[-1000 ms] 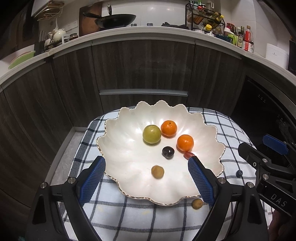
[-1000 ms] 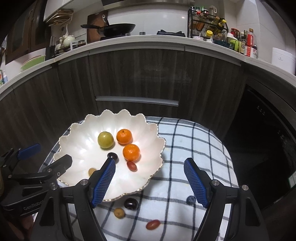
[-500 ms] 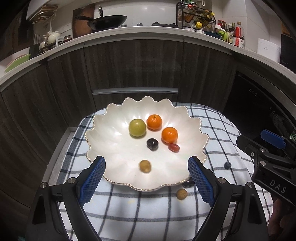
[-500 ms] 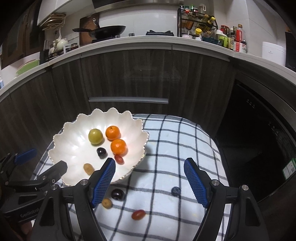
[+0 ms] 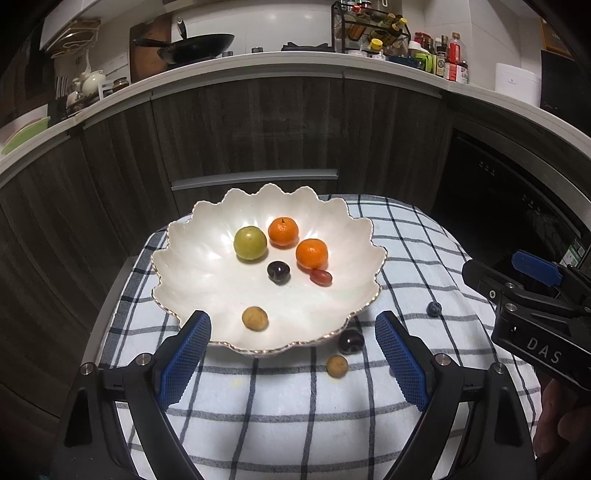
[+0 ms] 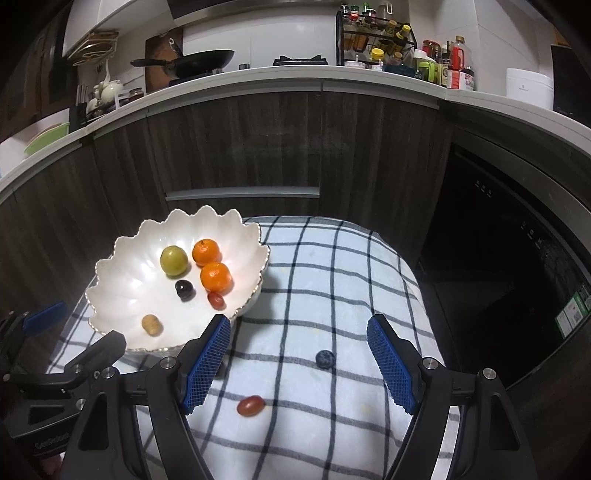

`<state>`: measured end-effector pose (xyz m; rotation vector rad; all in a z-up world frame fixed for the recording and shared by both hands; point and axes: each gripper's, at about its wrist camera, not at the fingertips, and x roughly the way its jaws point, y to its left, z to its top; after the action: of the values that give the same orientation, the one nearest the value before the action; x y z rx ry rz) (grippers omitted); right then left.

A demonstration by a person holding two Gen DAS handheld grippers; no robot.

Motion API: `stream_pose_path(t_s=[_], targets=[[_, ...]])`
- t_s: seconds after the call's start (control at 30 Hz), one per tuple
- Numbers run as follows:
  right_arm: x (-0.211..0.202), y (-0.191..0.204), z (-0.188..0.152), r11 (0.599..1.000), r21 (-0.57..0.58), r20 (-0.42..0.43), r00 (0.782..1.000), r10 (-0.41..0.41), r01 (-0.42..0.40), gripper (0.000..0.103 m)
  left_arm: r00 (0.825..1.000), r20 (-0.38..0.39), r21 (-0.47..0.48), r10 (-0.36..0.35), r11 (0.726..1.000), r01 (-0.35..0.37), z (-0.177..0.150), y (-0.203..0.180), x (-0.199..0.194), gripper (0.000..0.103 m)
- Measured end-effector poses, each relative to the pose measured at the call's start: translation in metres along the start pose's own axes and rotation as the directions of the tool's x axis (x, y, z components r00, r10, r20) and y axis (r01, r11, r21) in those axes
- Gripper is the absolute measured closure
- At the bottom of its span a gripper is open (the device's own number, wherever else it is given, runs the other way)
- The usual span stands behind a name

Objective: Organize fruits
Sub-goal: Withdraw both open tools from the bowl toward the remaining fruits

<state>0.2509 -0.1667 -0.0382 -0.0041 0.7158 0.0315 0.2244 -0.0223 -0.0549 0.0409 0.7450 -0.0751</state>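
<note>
A white scalloped bowl [image 5: 192, 266] [image 6: 122, 273] on a checked cloth holds a green fruit [image 5: 250, 243], two oranges [image 5: 283, 232] [image 5: 311, 253], a dark plum [image 5: 278, 271], a red grape tomato [image 5: 320, 277] and a tan longan [image 5: 255, 318]. Loose on the cloth lie a dark plum [image 5: 351, 341], a tan longan [image 5: 337, 366], a blueberry [image 6: 325, 358] [image 5: 433, 308] and a red grape tomato [image 6: 250, 405]. My left gripper [image 5: 293, 363] hangs open over the bowl's near rim, empty. My right gripper [image 6: 297, 363] is open above the cloth, the blueberry lying below and between its fingers.
The checked cloth [image 6: 332, 258] covers a small table in front of dark cabinets [image 5: 258, 122]. A black appliance front [image 6: 498, 240] stands at the right. The counter above carries a pan [image 5: 195, 46], bottles and a spice rack [image 5: 369, 26].
Both grippers have drawn back toward the near side; the bowl looks smaller and farther. More loose fruit on the cloth has come into view. Both stay open.
</note>
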Motion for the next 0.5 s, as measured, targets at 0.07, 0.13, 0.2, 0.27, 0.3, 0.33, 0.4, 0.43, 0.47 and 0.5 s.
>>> stream_pose_path(t_s=[0.07, 0.13, 0.2, 0.27, 0.3, 0.33, 0.4, 0.43, 0.47, 0.5], targets=[[0.0, -0.002, -0.003, 1.0, 0.0, -0.003, 1.0, -0.001, 0.001, 0.026, 1.0, -0.004, -0.005, 0.002, 1.0, -0.002, -0.003, -0.001, 0.0, 0.012], [0.001, -0.004, -0.006, 1.0, 0.003, -0.008, 1.0, -0.002, 0.002, 0.026, 1.0, -0.009, -0.017, 0.001, 1.0, -0.001, -0.006, -0.002, -0.001, 0.012], [0.001, -0.006, -0.008, 1.0, 0.009, -0.012, 1.0, -0.004, 0.004, 0.026, 1.0, -0.012, -0.028, -0.002, 1.0, 0.002, -0.009, -0.003, -0.001, 0.012], [0.0, -0.008, -0.011, 1.0, 0.011, -0.014, 1.0, -0.004, 0.005, 0.026, 1.0, -0.014, -0.025, -0.003, 1.0, 0.003, -0.012, -0.006, -0.001, 0.013], [0.0, -0.009, -0.012, 1.0, 0.011, -0.014, 1.0, -0.005, 0.005, 0.026, 1.0, -0.014, -0.023, -0.003, 1.0, 0.003, -0.014, -0.007, -0.001, 0.014], [0.0, -0.011, -0.014, 1.0, 0.01, -0.014, 1.0, -0.006, 0.006, 0.026, 1.0, -0.016, -0.019, -0.003, 1.0, 0.002, -0.015, -0.009, 0.0, 0.015], [0.0, -0.013, -0.016, 1.0, 0.006, -0.017, 1.0, -0.009, 0.009, 0.026, 1.0, -0.022, -0.017, -0.005, 1.0, 0.005, -0.018, -0.012, 0.002, 0.017], [0.0, -0.014, -0.017, 1.0, 0.006, -0.017, 1.0, -0.009, 0.009, 0.026, 1.0, -0.024, -0.017, -0.006, 1.0, 0.006, -0.019, -0.013, 0.003, 0.017], [0.0, -0.015, -0.018, 1.0, 0.005, -0.018, 1.0, -0.009, 0.009, 0.026, 1.0, -0.026, -0.016, -0.008, 1.0, 0.007, -0.02, -0.015, 0.004, 0.017], [0.0, -0.016, -0.019, 1.0, 0.004, -0.018, 1.0, -0.01, 0.01, 0.026, 1.0, -0.027, -0.015, -0.008, 1.0, 0.008, -0.021, -0.016, 0.005, 0.018]])
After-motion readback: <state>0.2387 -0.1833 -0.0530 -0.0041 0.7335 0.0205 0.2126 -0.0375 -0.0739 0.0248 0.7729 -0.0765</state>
